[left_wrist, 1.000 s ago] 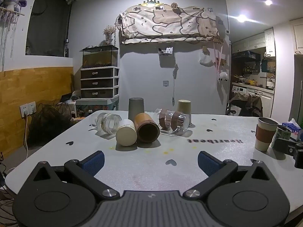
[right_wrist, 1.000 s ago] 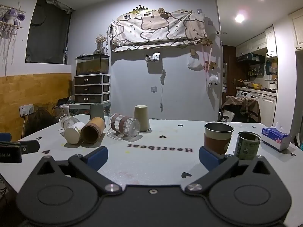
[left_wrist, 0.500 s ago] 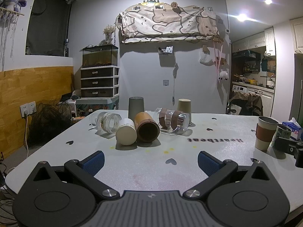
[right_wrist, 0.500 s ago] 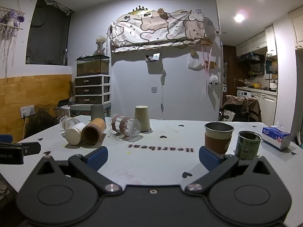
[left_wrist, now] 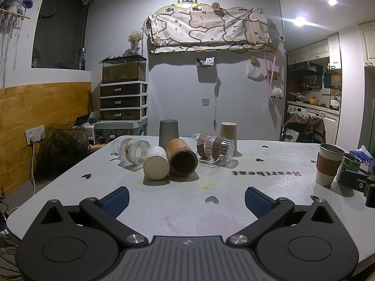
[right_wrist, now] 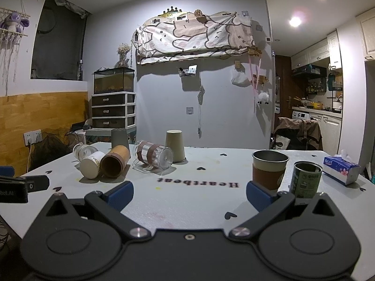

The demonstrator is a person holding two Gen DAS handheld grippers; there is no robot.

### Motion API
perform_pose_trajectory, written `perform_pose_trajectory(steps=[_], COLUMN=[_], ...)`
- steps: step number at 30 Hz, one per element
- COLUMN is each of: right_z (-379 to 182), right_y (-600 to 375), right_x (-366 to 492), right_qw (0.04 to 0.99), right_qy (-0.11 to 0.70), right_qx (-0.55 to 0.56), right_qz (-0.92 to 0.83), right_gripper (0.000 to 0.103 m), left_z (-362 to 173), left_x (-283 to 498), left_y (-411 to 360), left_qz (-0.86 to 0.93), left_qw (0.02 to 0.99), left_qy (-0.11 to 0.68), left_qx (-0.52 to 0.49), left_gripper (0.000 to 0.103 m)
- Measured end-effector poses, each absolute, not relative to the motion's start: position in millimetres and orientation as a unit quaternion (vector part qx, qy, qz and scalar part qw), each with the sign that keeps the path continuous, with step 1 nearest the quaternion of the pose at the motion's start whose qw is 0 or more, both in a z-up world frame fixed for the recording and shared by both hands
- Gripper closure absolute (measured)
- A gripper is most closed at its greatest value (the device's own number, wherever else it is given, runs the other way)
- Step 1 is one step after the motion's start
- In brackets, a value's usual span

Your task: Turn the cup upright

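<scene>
Both the left gripper [left_wrist: 186, 197] and right gripper [right_wrist: 189, 194] hovered with jaws spread wide and empty, above the table [left_wrist: 269, 171], facing the toppled brown cup [left_wrist: 182, 160] and white cup [left_wrist: 156, 166].

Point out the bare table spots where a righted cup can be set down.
Bare: the near strip between the lying cups and the "Heartbeat" lettering, and between that lettering and the sleeved cup. Crowded: the far left cluster, and the right edge by the can and tissue box.
</scene>
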State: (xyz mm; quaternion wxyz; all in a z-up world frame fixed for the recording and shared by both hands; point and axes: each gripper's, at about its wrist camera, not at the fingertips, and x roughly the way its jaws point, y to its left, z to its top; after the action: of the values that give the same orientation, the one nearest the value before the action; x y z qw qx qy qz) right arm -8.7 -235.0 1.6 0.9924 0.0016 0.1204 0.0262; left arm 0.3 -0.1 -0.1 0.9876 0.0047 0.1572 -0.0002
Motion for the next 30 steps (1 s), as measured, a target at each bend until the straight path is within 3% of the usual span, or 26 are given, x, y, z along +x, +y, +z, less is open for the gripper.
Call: perform_pose_trajectory(steps=[30], right_z=[2.9], right_y=[-234.1], right_x=[-9.0], right_qw=[0.993], right_qy=[0.12], right_qx=[0.002], right_qz=[0.025], right_gripper=[0.0], left_z=[-0.2], left_x=[0.5], left_y=[-0.1], left_qz=[-0.001], left_qw=[0.988], left_qy=[0.157], left_qx=[0.005], left_gripper=[0.0])
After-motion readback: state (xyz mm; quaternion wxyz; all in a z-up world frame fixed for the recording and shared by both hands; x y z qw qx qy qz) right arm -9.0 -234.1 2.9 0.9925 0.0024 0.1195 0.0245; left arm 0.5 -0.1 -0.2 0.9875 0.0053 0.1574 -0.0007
